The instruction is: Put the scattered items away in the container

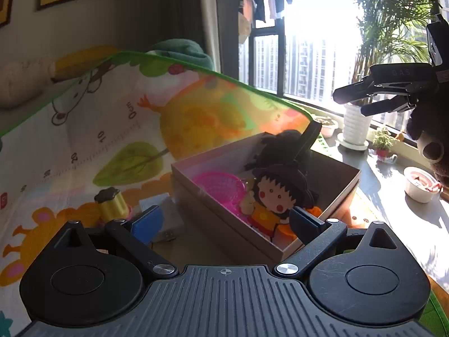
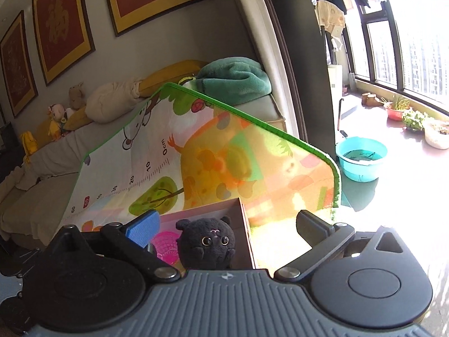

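A cardboard box [image 1: 213, 213] stands on the colourful play mat [image 1: 112, 129]. In it lie a pink plastic racket [image 1: 224, 186], a cartoon girl doll [image 1: 276, 196] and a black plush cat [image 1: 280, 146]. My left gripper [image 1: 224, 221] is open and empty, low at the box's near wall. A yellow pudding-shaped toy [image 1: 110, 203] and a grey flat item [image 1: 165, 216] lie left of the box. My right gripper [image 2: 224, 227] is open above the box [image 2: 244, 224], over the black plush cat [image 2: 209, 243] and pink racket [image 2: 165, 245]. It also shows in the left wrist view [image 1: 356, 102], up high at the right.
A sofa with cushions [image 2: 112, 101], soft toys [image 2: 59, 120] and a green blanket [image 2: 235, 80] runs behind the mat. A windowsill holds a white pot [image 1: 355, 126], small plants and a bowl [image 1: 421, 184]. A teal basin [image 2: 360, 158] stands on the floor.
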`<action>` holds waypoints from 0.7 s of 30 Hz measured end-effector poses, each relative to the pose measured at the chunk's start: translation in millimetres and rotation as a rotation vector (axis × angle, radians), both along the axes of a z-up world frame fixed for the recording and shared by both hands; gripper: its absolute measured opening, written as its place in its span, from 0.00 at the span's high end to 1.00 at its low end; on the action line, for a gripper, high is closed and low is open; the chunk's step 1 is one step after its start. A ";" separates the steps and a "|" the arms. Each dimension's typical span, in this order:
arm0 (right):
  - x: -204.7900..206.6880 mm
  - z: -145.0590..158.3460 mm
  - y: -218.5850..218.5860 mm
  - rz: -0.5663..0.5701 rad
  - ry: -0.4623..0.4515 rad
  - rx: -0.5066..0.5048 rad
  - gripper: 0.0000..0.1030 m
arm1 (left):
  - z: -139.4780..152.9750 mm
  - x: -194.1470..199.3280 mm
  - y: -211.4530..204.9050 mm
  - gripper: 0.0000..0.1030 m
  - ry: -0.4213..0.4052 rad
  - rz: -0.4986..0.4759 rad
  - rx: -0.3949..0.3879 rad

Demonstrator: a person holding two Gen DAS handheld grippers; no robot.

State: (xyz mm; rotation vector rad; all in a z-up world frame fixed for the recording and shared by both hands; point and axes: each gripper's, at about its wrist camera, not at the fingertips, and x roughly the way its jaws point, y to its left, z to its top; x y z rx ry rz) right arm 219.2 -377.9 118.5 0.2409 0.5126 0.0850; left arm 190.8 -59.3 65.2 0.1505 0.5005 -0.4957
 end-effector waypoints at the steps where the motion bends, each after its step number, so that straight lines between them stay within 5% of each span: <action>1: 0.1 -2.2 1.4 -0.008 0.015 -0.009 0.00 | -5.2 -2.6 13.3 0.01 0.016 0.039 -0.005; 6: 4.9 -4.4 20.9 -0.015 0.042 -0.025 0.00 | -21.2 -10.8 62.3 0.00 0.039 0.237 -0.052; 12: 20.2 2.6 46.7 0.021 0.073 0.069 0.00 | -29.0 -25.4 99.4 0.00 0.016 0.294 -0.068; 21: 32.5 -3.9 169.2 0.232 0.065 -0.133 0.01 | -44.7 -32.0 118.7 0.00 0.047 0.364 -0.065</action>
